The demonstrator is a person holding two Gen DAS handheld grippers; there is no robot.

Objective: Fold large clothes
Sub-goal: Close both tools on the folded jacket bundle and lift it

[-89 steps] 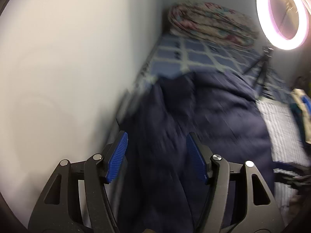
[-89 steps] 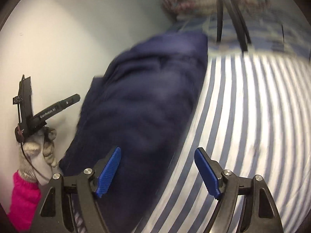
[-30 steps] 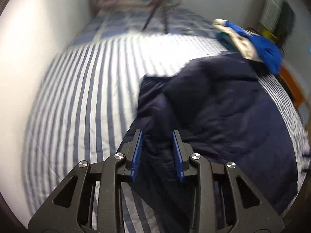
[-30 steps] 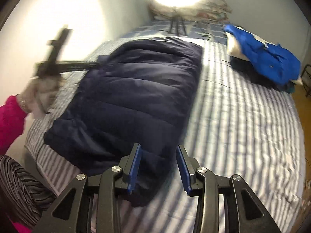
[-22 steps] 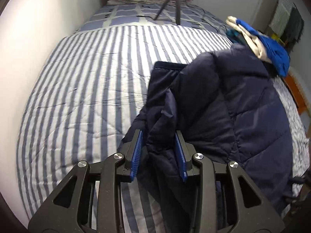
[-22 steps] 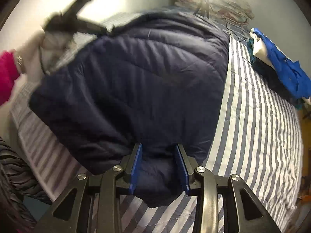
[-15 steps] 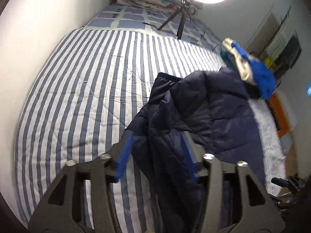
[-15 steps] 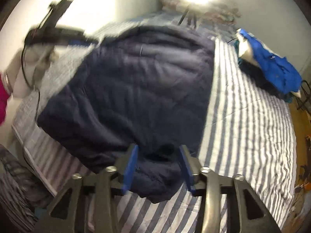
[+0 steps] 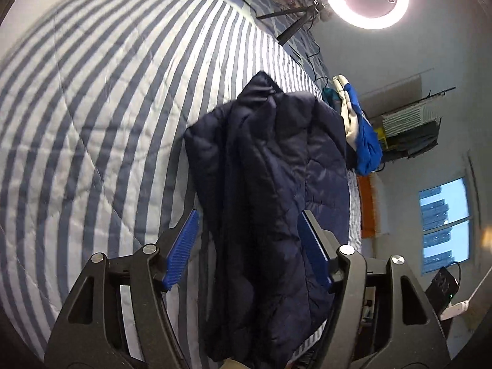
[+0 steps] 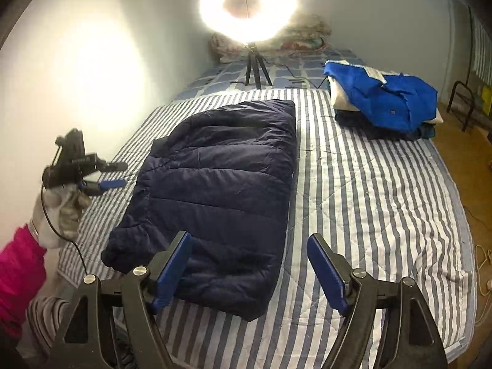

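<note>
A navy quilted puffer jacket [image 10: 215,190] lies folded flat on the blue-and-white striped bed [image 10: 369,200]; it also shows in the left wrist view [image 9: 270,184]. My right gripper [image 10: 249,264] is open and empty, hovering over the jacket's near edge. My left gripper [image 9: 249,246] is open and empty, with the jacket in line between its fingers. In the right wrist view the left gripper [image 10: 113,175] is beside the jacket's left edge, held by a gloved hand.
A stack of folded clothes topped by a blue garment [image 10: 384,101] lies at the bed's far right. A lit ring light on a tripod [image 10: 249,3] stands at the head, before rolled bedding [image 10: 292,40]. A white wall runs along the left.
Both grippers were shut on the jacket, carrying it across the bed. Now both have opened and let go, and the jacket lies flat on the striped cover.
</note>
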